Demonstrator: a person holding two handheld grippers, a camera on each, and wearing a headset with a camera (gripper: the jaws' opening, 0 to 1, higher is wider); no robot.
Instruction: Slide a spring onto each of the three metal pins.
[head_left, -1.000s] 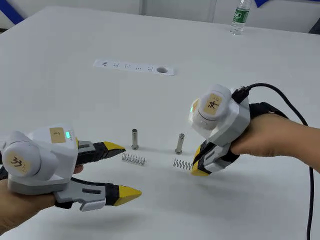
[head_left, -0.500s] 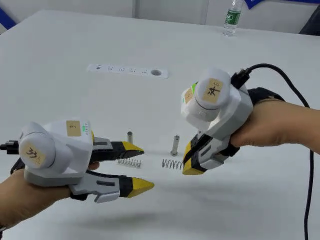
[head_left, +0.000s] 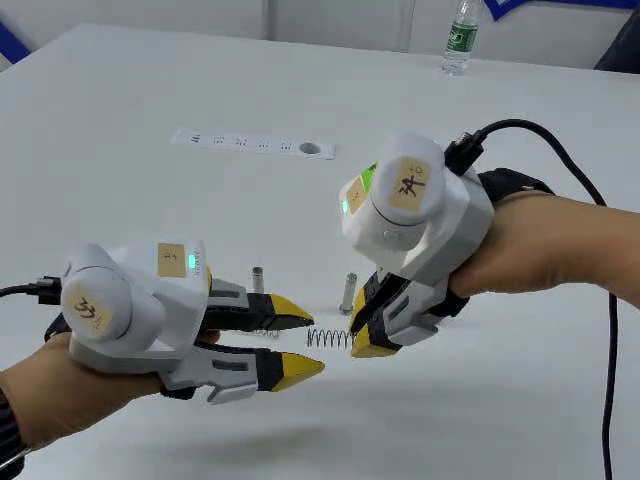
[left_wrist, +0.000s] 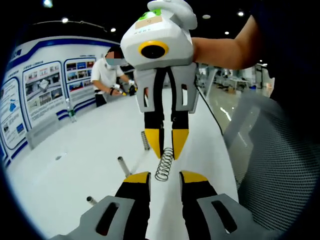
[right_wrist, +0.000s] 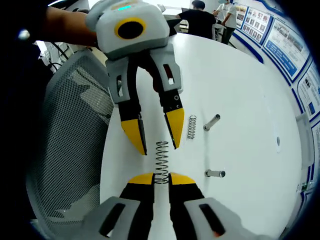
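Observation:
My right gripper (head_left: 362, 342) is shut on one end of a thin wire spring (head_left: 326, 338) and holds it level just above the white table. In the right gripper view the spring (right_wrist: 161, 157) runs out from between my jaws. My left gripper (head_left: 297, 340) stands open, its yellow tips on either side of the spring's free end (left_wrist: 164, 164). Two bare metal pins (head_left: 258, 279) (head_left: 349, 290) stand upright just behind. A second spring (right_wrist: 192, 126) lies beside the far pin (right_wrist: 212, 121). A ribbed upright piece (left_wrist: 145, 140) stands past the right gripper (left_wrist: 167, 145); I cannot tell what it is.
A white power strip (head_left: 250, 145) lies flat farther back on the table (head_left: 120, 120). A plastic bottle (head_left: 460, 38) stands at the far edge. A black cable (head_left: 560, 170) trails from the right gripper. A mesh chair (right_wrist: 70, 115) is beside the table.
The left gripper has come right, up to the spring's free end. The right gripper has shifted left with the spring. The two grippers are now much closer together.

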